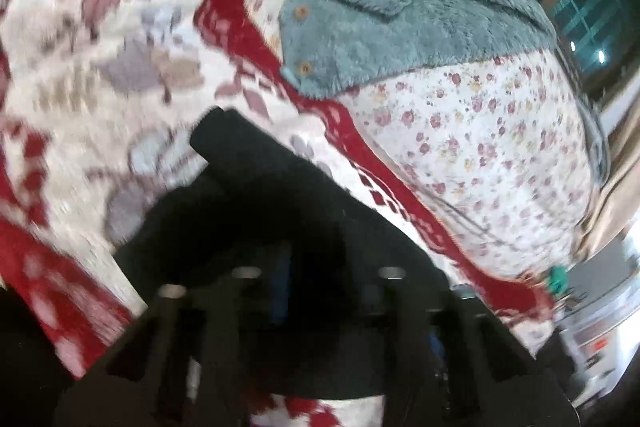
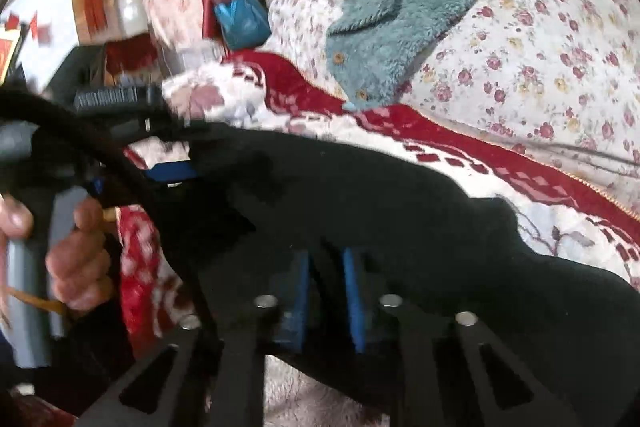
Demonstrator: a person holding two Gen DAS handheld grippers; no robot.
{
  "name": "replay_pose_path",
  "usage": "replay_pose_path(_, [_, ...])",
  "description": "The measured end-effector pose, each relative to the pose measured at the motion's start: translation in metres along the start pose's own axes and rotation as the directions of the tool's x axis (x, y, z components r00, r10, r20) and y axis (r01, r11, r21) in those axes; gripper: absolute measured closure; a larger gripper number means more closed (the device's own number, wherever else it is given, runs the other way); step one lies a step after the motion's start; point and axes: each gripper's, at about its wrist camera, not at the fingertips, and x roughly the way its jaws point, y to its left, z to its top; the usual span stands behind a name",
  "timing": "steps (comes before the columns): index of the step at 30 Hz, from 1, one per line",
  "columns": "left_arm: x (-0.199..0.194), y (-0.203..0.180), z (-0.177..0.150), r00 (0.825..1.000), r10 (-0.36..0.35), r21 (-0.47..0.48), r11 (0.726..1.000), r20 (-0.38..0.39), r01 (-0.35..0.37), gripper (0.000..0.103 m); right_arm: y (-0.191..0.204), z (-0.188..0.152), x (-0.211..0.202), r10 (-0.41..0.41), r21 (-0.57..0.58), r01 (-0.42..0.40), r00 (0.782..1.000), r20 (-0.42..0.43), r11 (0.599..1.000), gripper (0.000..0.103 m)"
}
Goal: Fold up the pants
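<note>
The soft black fabric pants [image 2: 400, 211] hang limp between both grippers above the red-and-cream patterned blanket [image 1: 100, 67] on the bed. The right gripper [image 2: 326, 291] is clenched on the cloth right at its blue pads. The left gripper [image 1: 316, 267] is buried in cloth; I cannot tell its state. Light and floppy, the pants look best pinched at the edge.

I see the pants [image 2: 400, 211] as matt black cloth, the teal jacket [image 1: 400, 23] fluffy, the blanket [image 1: 100, 47] woven.
</note>
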Motion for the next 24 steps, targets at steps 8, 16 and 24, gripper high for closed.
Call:
replay_pose_path(8, [-0.026, -0.001, -0.007, 1.0, -0.027, 0.068, 0.997, 0.013, 0.026, 0.093, 0.012, 0.001, -0.024, 0.061, -0.002, -0.061, 0.998, 0.012, 0.998, 0.097])
replay_pose_path(16, [-0.031, 0.02, -0.035, 0.999, 0.031, 0.062, 0.998, -0.034, -0.028, 0.093, 0.025, -0.016, -0.026, 0.081, -0.049, -0.083, 0.996, -0.045, 0.995, 0.097])
replay_pose_path(24, [-0.039, 0.031, -0.042, 0.996, 0.08, 0.034, 0.996, -0.03, -0.079, 0.092, 0.005, -0.027, -0.011, 0.158, 0.088, -0.149, 0.982, -0.1, 0.985, 0.078])
